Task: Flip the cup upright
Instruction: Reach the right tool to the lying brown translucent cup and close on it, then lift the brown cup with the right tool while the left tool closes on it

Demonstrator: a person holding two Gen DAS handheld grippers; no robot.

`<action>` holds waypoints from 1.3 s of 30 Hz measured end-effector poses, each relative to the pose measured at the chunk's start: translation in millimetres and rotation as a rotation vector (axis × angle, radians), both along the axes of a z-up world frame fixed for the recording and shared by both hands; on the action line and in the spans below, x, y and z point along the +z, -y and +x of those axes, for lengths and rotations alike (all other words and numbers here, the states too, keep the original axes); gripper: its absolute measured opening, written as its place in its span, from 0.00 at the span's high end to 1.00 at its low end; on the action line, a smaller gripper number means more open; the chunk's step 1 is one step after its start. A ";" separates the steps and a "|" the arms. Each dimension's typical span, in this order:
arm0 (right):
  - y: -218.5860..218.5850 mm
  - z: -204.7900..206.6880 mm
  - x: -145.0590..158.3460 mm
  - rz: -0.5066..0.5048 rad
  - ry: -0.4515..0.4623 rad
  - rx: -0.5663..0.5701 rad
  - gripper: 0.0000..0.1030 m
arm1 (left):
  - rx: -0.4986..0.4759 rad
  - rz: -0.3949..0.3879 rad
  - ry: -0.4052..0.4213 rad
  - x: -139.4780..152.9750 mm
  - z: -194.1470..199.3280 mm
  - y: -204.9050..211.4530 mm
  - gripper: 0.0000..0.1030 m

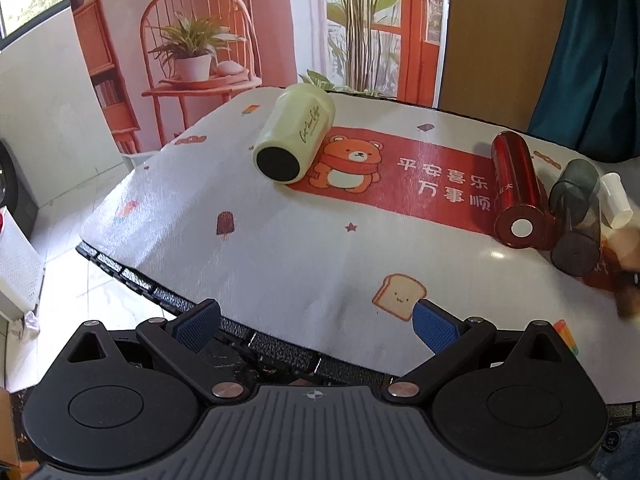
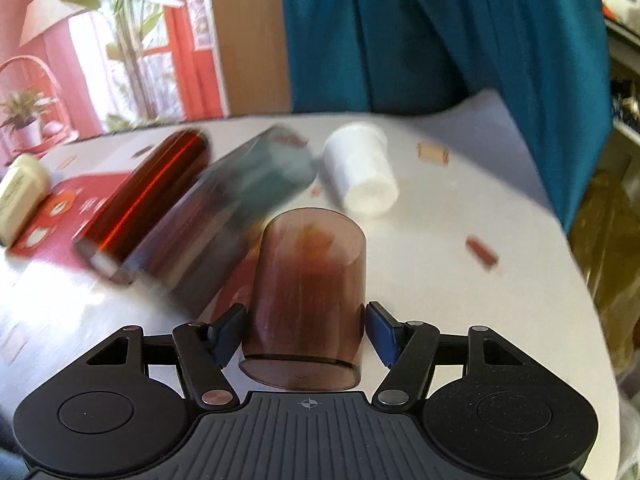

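From the left wrist cam, the left gripper (image 1: pixel 316 322) hung spread wide with nothing in it over the near edge of the cartoon-print tablecloth (image 1: pixel 280 256). A pale green cup (image 1: pixel 294 136) lay on its side by the bear print, a shiny red metal bottle (image 1: pixel 516 192) lay further right.

Right wrist cam was blurry: the right gripper (image 2: pixel 304 330) had its blue pads (image 2: pixel 382 332) either side of a translucent brown plastic cup (image 2: pixel 308 300), can't tell whether they were actually touching it. A white cup (image 2: pixel 360 172) lay beyond.

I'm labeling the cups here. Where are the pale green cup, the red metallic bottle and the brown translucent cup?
pale green cup (image 1: pixel 298 128): left wrist view, on its side wall.
red metallic bottle (image 1: pixel 516 184): left wrist view, mid-body.
brown translucent cup (image 2: pixel 310 280): right wrist view, side wall between the fingers.
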State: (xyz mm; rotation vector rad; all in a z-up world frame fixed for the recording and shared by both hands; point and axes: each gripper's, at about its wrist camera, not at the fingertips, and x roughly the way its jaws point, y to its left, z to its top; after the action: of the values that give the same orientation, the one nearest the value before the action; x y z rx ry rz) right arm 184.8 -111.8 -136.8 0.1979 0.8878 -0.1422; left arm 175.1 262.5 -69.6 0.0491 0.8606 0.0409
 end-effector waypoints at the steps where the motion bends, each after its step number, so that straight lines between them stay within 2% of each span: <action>1: -4.8 -7.1 1.6 0.013 -0.017 0.016 0.40 | 0.002 -0.006 -0.001 -0.6 -1.1 -0.5 0.00; 8: -54.0 -28.5 8.5 0.128 -0.112 0.180 0.41 | 0.006 -0.040 -0.007 -6.3 -6.9 -3.5 0.00; 17: -143.5 24.9 13.0 0.159 -0.113 0.372 0.41 | 0.085 -0.070 0.002 -4.3 -11.9 -23.7 0.00; 21: -169.4 53.3 11.6 0.200 -0.103 0.401 0.41 | 0.133 -0.086 -0.006 -5.8 -10.6 -35.8 0.00; 24: -182.2 60.1 11.6 0.197 -0.087 0.431 0.41 | 0.151 -0.085 -0.011 -6.2 -8.0 -40.2 0.00; 27: -187.3 60.5 10.1 0.187 -0.090 0.457 0.40 | 0.158 -0.089 -0.022 -6.0 -6.9 -42.5 0.00; 29: -181.8 55.6 12.7 0.212 -0.090 0.461 0.38 | 0.135 -0.112 -0.011 -3.2 -5.3 -43.3 0.00; 31: -177.6 50.9 13.0 0.216 -0.078 0.461 0.31 | 0.108 -0.120 -0.003 -0.3 -1.5 -39.3 0.00; 34: -165.3 36.8 17.8 0.200 -0.055 0.476 0.29 | 0.062 -0.137 -0.026 0.7 9.3 -28.3 0.00; 36: -154.6 28.8 19.0 0.195 -0.046 0.456 0.28 | 0.049 -0.181 -0.056 0.3 20.2 -21.4 0.00; 39: -138.6 21.6 15.7 0.134 -0.059 0.393 0.28 | 0.038 -0.212 -0.092 -4.5 36.5 -9.9 0.00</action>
State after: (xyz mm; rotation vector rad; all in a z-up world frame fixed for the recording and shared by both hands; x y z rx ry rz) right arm 206.4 26.7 -121.0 0.1407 0.9790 0.2788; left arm 211.5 272.4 -74.1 -0.1656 0.9539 -0.0170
